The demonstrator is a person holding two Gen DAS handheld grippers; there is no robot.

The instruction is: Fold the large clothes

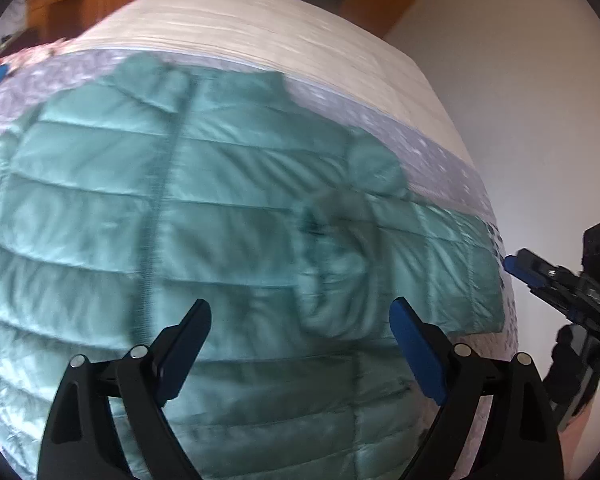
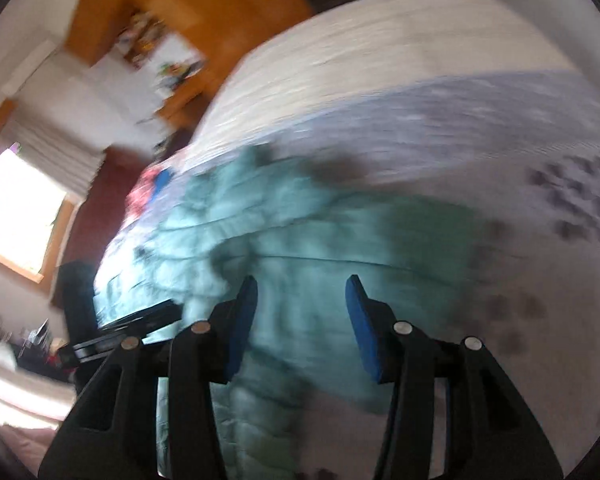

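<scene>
Plainly, a teal quilted puffer jacket point(image 1: 204, 208) lay spread front-up on a bed point(image 1: 284, 28), its zip line running down the middle and its collar toward the bed's pale striped cover. Under the jacket was a grey patterned blanket point(image 1: 432, 148), which reached across the mattress beside that striped cover. One sleeve point(image 1: 340, 248) was folded in over the chest, the cuff end bunched on the quilting, while the jacket's side panel stretched out toward the bed's edge. The left gripper point(image 1: 300, 320) hung above the lower part of the jacket, its jaws standing wide with nothing between them, clear of the fabric. The right gripper point(image 2: 302, 300) hovered over the jacket's edge near the blanket, jaws parted to a middling width and empty; it also appeared at the right edge of the left wrist view, off the side of the bed. Both views were smeared by motion, the right one heavily. No brand, label or writing could be read on the jacket or anywhere else. Wooden furniture point(image 1: 60, 4) stood beyond the bed, and a bright window point(image 2: 20, 216) showed in the right wrist view.
</scene>
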